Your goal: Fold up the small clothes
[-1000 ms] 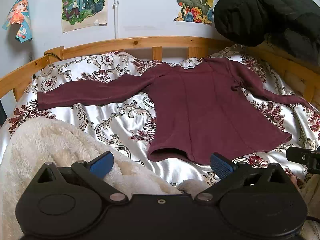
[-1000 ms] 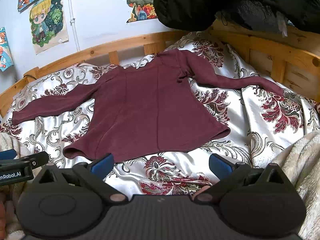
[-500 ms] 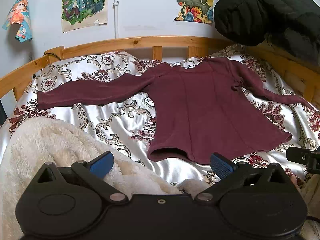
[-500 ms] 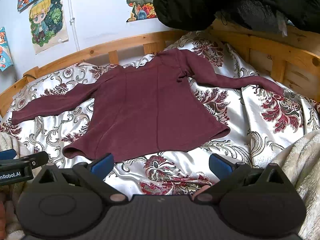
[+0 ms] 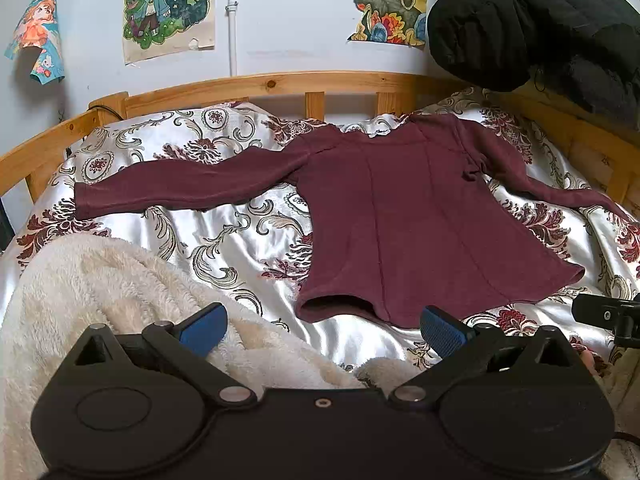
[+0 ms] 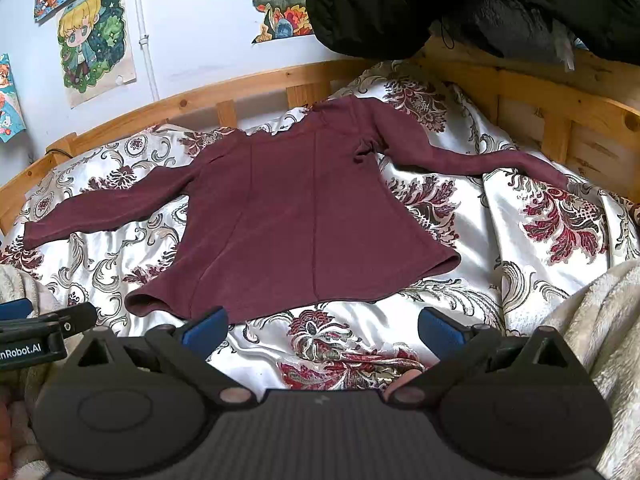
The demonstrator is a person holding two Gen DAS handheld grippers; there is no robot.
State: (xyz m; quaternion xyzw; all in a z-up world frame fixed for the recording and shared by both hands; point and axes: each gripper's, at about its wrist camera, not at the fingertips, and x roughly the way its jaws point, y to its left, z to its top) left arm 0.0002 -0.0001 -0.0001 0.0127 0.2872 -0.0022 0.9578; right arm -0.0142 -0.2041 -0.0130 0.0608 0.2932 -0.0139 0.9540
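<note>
Your maroon shirt (image 5: 400, 216) lies flat mid-bed, sleeves spread; both grippers gape empty near its hem.

Your right gripper (image 6: 322, 330) view alone shows the left gripper's label, cut to "nRobot.AI"; your left gripper (image 5: 322, 326) view shows a cream blanket (image 5: 100, 288).

Home bedroom, prob. a kid's room. Wooden bed frame (image 5: 280, 80) w/ slatted rails runs along the back & right side. Shiny satin bedspread (image 5: 224, 236) w/ red & grey floral print covers the mattress; cream fleece blanket (image 5: 100, 280) bunched at the near edge. Cartoon posters (image 5: 170, 4) taped to the pale wall, some curling at corners, plus a thin white pipe (image 5: 232, 16) running up it. Black puffy jacket (image 6: 400, 0) hangs over the bed's corner. Maroon long-sleeve top (image 6: 304, 208) lies spread flat on the bedspread.
</note>
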